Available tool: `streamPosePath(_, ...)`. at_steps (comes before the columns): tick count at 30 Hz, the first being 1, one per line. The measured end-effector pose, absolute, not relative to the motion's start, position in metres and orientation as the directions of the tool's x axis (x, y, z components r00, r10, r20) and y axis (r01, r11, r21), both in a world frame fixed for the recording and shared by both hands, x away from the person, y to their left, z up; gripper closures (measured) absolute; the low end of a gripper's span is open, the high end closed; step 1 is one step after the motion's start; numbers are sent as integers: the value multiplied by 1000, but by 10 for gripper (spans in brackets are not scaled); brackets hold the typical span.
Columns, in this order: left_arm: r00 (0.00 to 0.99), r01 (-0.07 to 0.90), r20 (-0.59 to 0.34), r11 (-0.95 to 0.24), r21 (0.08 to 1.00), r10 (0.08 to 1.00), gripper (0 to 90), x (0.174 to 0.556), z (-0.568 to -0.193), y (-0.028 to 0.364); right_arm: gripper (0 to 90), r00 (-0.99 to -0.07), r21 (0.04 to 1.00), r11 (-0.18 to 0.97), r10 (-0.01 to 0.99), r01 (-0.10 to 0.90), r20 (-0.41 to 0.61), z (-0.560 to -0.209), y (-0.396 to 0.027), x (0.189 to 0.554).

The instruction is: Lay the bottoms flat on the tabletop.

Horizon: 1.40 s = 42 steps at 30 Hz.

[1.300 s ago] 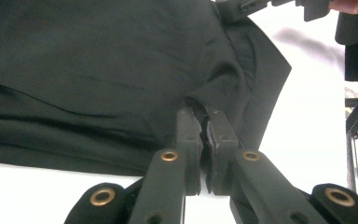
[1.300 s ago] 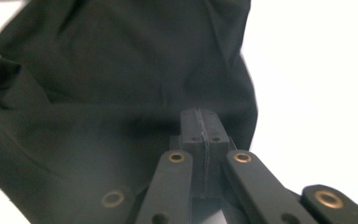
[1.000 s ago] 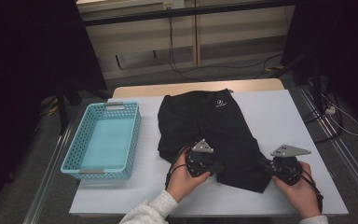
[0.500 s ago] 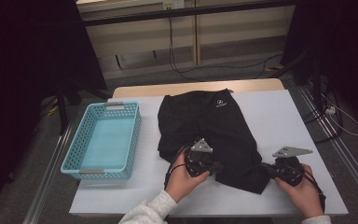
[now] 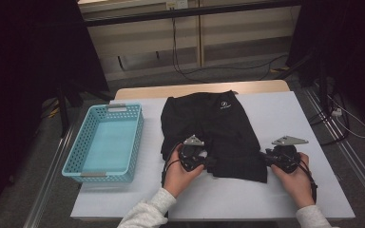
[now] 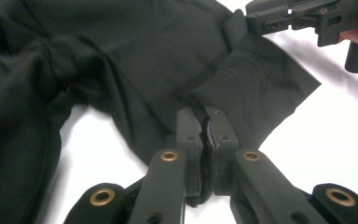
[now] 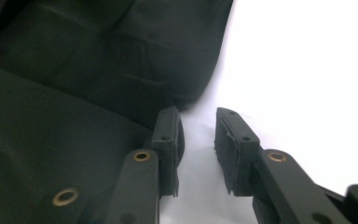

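A black shirt point(image 5: 218, 126) lies flat on the white table point(image 5: 285, 114), with a small white logo near its far end. My left gripper point(image 5: 211, 164) is at the shirt's near hem, shut on a fold of the black fabric point(image 6: 121, 56), which is pinched between its pads point(image 6: 204, 114). My right gripper point(image 5: 265, 159) is at the hem's right corner. Its jaws have just been opening and stand apart point(image 7: 198, 116) with bare table between them. The left pad lies against the shirt's edge point(image 7: 74, 70). The right gripper point(image 6: 249, 14) also shows in the left gripper view, at the fabric's far corner.
A light blue plastic basket point(image 5: 83, 137) stands on the table's left part, beside the shirt. Bare white table runs to the right of the shirt and along the front edge. Cables and dark stands are on the floor beyond the table.
Both hands have shifted a little to the left along the shirt's near hem. The right gripper has also moved slightly away from the table's front edge.
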<state>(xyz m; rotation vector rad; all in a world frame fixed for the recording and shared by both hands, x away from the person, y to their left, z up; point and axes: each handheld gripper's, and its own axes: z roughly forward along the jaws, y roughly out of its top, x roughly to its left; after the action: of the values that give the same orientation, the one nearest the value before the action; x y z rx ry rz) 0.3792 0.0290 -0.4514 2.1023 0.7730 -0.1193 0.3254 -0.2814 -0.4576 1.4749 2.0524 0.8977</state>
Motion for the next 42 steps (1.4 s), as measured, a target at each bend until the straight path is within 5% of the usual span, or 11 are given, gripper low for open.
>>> streamPosePath(6, 809, 558, -339, -443, 702, 480, 856, 376, -453, 31, 527, -305, 767, 156, 951, 623, 54, -446, -291, 308)
streamPosePath(12, 818, 545, -335, -441, 713, 468, 854, 373, -448, 32, 499, -386, 737, 210, 919, 642, 74, -445, -288, 284)
streamPosePath(24, 832, 522, -313, -453, 723, 458, 844, 372, -448, 32, 607, -425, 700, 231, 898, 676, 114, -453, -286, 269)
streamPosePath(32, 831, 526, -316, -460, 716, 458, 840, 372, -449, 32, 886, -487, 689, 280, 865, 669, 122, -452, -278, 271)
streamPosePath(42, 841, 524, -349, -461, 716, 413, 839, 364, -441, 29, 900, -479, 721, 237, 865, 651, 148, -438, -294, 262)
